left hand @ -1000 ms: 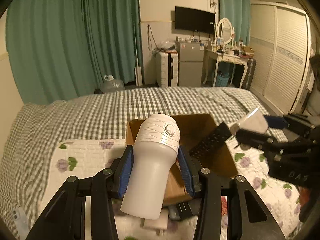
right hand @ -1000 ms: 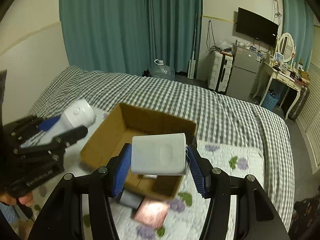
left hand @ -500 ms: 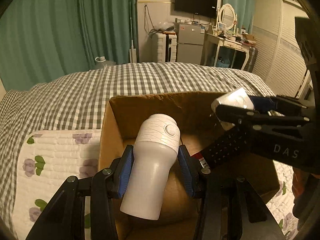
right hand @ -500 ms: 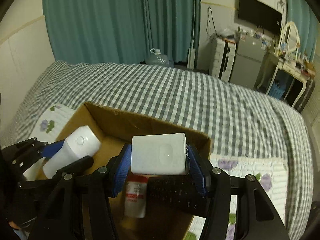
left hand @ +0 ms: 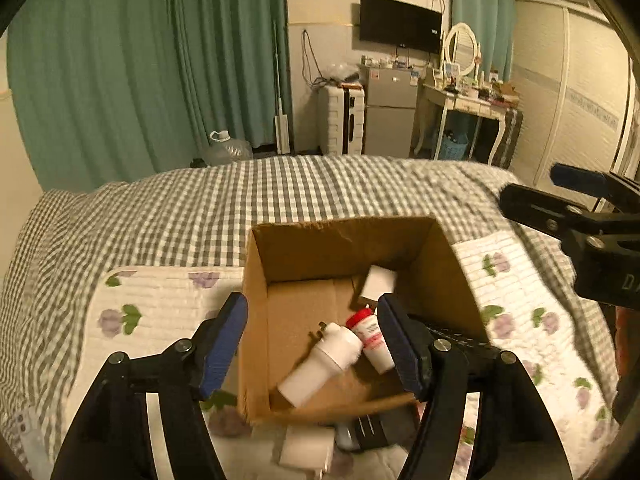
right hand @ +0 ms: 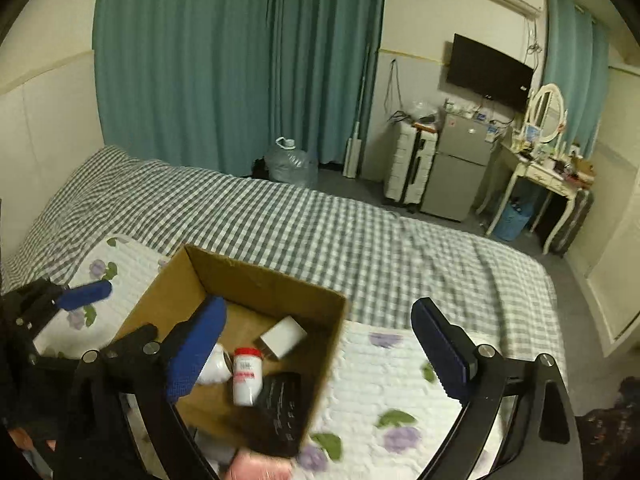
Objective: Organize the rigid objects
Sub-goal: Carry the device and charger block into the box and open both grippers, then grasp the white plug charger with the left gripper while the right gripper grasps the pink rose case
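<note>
**Box fills up as both grippers let go**

A cardboard box (left hand: 256, 320) on a quilted bed holds four things: a white cylindrical device (left hand: 320, 364) lying on the box floor, a red-capped bottle (left hand: 370, 338) touching it, a white block (left hand: 378, 282) toward the box's far wall, and a black remote (right hand: 280, 404) at its near corner. The left gripper (left hand: 312, 344) hangs over the box with jaws opening and nothing between them; the right gripper (right hand: 320, 348) is likewise opening and empty, straddling the box's right wall. Work appears unfinished: a white adapter (left hand: 306, 446), a dark item (left hand: 368, 430) and something pink (right hand: 260, 466) lie just outside the box's near wall.
</note>
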`<state>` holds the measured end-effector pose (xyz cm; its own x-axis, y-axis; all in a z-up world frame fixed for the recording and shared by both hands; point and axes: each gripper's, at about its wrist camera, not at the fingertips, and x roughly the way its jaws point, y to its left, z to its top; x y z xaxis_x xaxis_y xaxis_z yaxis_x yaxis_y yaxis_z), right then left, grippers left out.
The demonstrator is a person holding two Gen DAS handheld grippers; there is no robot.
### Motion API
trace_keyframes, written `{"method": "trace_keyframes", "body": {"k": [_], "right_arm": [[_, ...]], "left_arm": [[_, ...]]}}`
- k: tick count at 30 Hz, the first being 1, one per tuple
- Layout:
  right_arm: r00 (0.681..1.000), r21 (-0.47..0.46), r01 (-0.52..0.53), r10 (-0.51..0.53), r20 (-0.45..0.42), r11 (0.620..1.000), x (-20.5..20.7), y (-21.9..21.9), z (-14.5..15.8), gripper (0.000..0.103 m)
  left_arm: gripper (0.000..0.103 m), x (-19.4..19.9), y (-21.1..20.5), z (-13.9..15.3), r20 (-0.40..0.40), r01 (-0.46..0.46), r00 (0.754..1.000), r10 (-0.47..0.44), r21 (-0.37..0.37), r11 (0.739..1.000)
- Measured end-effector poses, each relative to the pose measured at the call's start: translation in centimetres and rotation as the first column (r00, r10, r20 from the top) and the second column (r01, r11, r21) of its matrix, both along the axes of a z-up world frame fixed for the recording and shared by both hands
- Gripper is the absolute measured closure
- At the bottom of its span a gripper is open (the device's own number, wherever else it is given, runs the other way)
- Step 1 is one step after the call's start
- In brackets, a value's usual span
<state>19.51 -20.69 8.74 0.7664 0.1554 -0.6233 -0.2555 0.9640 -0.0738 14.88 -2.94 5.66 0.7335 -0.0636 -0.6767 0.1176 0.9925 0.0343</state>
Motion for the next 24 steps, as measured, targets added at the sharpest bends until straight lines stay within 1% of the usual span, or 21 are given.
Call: {"method": "trace_keyframes", "body": {"k": [2, 4, 6, 9, 11, 14, 17, 21, 24], "right_arm": [[1.0, 0.001, 0.016, -0.016, 0.003, 1.0, -2.1, -0.8, 1.6, 0.009], [1.0, 0.006, 0.031, -0.031, 0.002, 0.999, -4.0, -1.3, 2.5, 0.007], [0.999, 0.02, 0.045, -0.045, -0.001, 0.999, -6.2, -1.9, 3.0, 0.006], [0.998, 0.04, 0.059, -0.058, -0.02, 0.997, -8.5, -2.6, 2.7, 0.003], [0.996, 0.052, 0.08, -0.078, -0.032, 0.995, -9.9, -3.1, 2.2, 0.001], [0.995, 0.07, 0.095, -0.092, -0.048, 0.993, -11.4, -3.3, 1.1, 0.001], [0.993, 0.06, 0.101, -0.098, -0.061, 0.993, -12.2, -3.0, -0.7, 0.001], [0.991, 0.05, 0.091, -0.086, -0.098, 0.995, -12.2, -2.2, -4.3, 0.001], [0.985, 0.04, 0.087, -0.08, -0.152, 0.995, -11.3, -1.6, -7.7, 0.001]], "left_arm": [[0.032, -1.5, 0.2, 1.4, 0.016, -0.015, 1.0, 0.015, 0.002, 1.0], [0.031, -3.3, 0.5, 2.4, 0.026, -0.023, 0.999, 0.023, 0.003, 1.0], [0.03, -4.7, 0.8, 2.8, 0.031, -0.031, 0.999, 0.031, 0.012, 0.999], [0.03, -6.6, 0.6, 2.9, 0.027, -0.03, 0.999, 0.03, 0.028, 0.999], [0.03, -7.8, 0.7, 2.6, 0.016, -0.03, 0.999, 0.03, 0.028, 0.999], [0.03, -8.7, 1.1, 1.3, -0.006, -0.038, 0.999, 0.038, 0.029, 0.999], [0.03, -9.1, 1.3, -0.7, -0.023, -0.051, 0.998, 0.052, 0.04, 0.998], [0.03, -8.8, 1.8, -3.8, -0.029, -0.089, 0.996, 0.09, 0.031, 0.996], [0.03, -8.2, 2.4, -6.8, -0.053, -0.107, 0.993, 0.109, 0.039, 0.993]]}}
